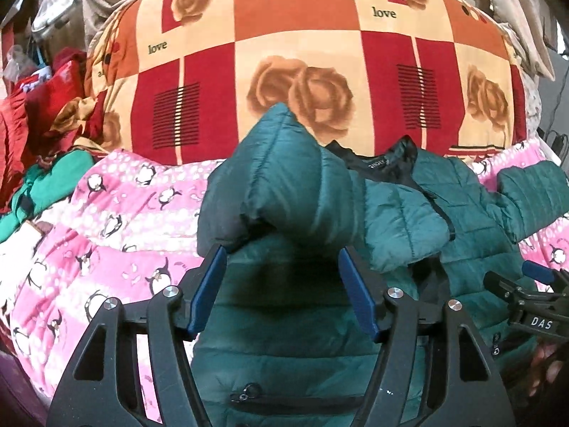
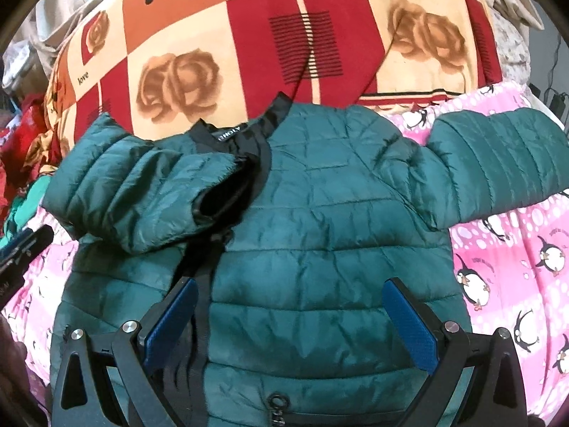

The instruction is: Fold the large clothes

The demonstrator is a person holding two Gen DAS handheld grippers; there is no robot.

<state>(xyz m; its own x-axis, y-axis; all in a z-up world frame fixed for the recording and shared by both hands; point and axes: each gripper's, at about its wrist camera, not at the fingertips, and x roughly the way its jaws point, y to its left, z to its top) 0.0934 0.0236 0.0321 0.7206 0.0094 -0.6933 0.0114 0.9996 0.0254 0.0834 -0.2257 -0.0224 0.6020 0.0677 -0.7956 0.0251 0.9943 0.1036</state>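
Observation:
A dark green quilted puffer jacket (image 2: 320, 235) lies front up on a pink penguin blanket (image 2: 512, 270). Its left sleeve (image 2: 135, 192) is folded in across the chest; its right sleeve (image 2: 498, 163) stretches out to the right. My left gripper (image 1: 282, 252) is open, its blue pads (image 1: 209, 288) just below the folded sleeve's cuff (image 1: 284, 192), not clamping it. My right gripper (image 2: 291, 286) is open and empty over the jacket's lower front. It also shows at the right edge of the left wrist view (image 1: 526, 291).
A red, orange and cream rose-print "love" quilt (image 1: 302, 53) is piled behind the jacket. Red and green clothes (image 1: 39, 135) are heaped at the left. Cables hang at the far right (image 2: 554, 82).

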